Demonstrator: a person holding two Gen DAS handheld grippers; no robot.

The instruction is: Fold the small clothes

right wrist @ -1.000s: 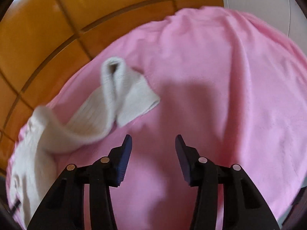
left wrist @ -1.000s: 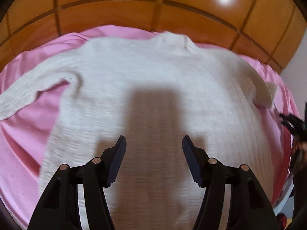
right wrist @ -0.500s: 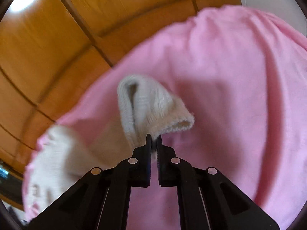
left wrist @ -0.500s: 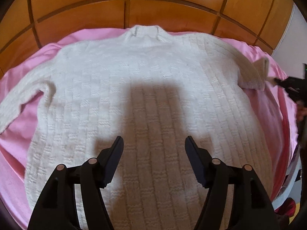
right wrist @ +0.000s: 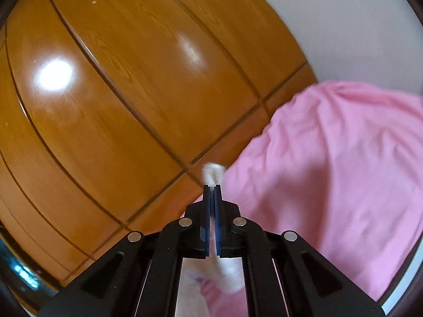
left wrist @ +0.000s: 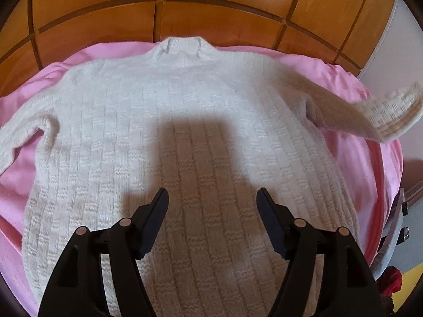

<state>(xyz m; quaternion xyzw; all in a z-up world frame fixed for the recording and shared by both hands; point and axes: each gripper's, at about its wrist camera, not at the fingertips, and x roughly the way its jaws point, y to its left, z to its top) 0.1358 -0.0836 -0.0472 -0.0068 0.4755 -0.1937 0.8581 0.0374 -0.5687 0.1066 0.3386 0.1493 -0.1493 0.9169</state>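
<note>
On the pink sheet (left wrist: 351, 163), the cream knit sweater (left wrist: 185, 137) lies flat, nothing folded yet. Right gripper (right wrist: 212, 186) pinches its lifted sleeve cuff (left wrist: 391, 113); left gripper (left wrist: 211, 198) hovers empty, jaws opening.

White knit sweater (left wrist: 190, 137) flat on pink sheet (left wrist: 21, 158); right sleeve (left wrist: 383, 113) lifted, blurred.

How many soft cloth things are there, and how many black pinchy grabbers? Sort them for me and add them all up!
White knitted sweater: 1
Pink sheet under it: 1
Black grabbers: 2, the left gripper opening over the sweater with nothing between its jaws, and the right gripper shut on the sweater's sleeve
Total: 4
</note>
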